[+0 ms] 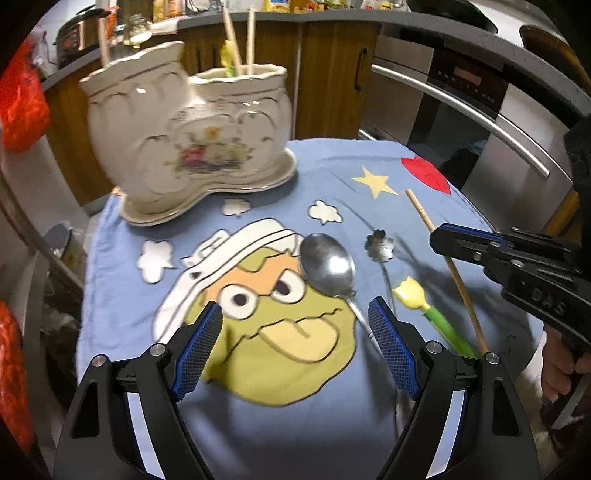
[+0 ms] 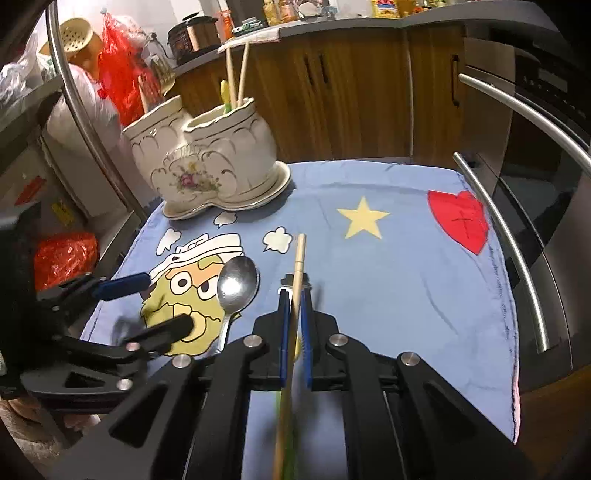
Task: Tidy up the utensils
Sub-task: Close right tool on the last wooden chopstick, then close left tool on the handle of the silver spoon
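Chopstick (image 2: pixel 298 266) between closed right tongs (image 2: pixel 294 295)

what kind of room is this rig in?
Most likely a home kitchen: wooden cabinets under a cluttered countertop, a stainless built-in oven, and a ceramic utensil holder on a cartoon-print cloth.
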`<state>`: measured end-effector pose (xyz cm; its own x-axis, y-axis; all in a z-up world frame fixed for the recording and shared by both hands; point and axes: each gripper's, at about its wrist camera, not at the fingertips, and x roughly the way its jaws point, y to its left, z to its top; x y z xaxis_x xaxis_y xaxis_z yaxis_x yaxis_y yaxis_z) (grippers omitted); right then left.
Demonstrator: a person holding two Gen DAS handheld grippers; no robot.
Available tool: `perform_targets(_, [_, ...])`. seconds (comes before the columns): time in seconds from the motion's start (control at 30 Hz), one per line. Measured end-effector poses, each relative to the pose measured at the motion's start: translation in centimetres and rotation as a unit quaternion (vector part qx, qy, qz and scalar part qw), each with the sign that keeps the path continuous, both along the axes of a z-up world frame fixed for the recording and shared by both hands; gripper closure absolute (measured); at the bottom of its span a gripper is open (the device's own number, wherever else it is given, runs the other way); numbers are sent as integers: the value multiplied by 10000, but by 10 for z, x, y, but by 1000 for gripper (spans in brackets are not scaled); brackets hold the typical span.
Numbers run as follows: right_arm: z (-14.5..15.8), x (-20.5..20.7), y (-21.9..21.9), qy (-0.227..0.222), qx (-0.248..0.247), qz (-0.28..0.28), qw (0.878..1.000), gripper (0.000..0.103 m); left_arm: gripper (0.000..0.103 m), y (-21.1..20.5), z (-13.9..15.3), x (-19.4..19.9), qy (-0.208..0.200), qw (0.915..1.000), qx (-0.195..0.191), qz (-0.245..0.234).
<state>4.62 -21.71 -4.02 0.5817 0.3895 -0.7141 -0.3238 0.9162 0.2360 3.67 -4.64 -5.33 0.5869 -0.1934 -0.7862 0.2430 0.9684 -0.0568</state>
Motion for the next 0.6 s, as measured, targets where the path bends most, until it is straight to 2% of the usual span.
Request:
perform_targets(0.2, [-4,-2,-8,10,101,-50,9999,98,21,-22,-9,17,181,9997,-35,-143])
perform_targets(0.27, [-6,-1,-11,7,113,-57,9999,98,23,-30,-15,21,206,9996,64,-155])
perform_targets(0.4, [-7,-1,-15,28,181,-67,9998,98,38,-34,-21,29,246,9996,46,-100])
perform_targets(0.53, [-7,-1,-17,-2,249,-71,9997,98,45,-33,-21,34,216,9997,78,-72])
perform_targets(0.6, [-6,-1,-18,-11,270,-63,9996,98,52,-30,-22,36,193,9997,94,-68])
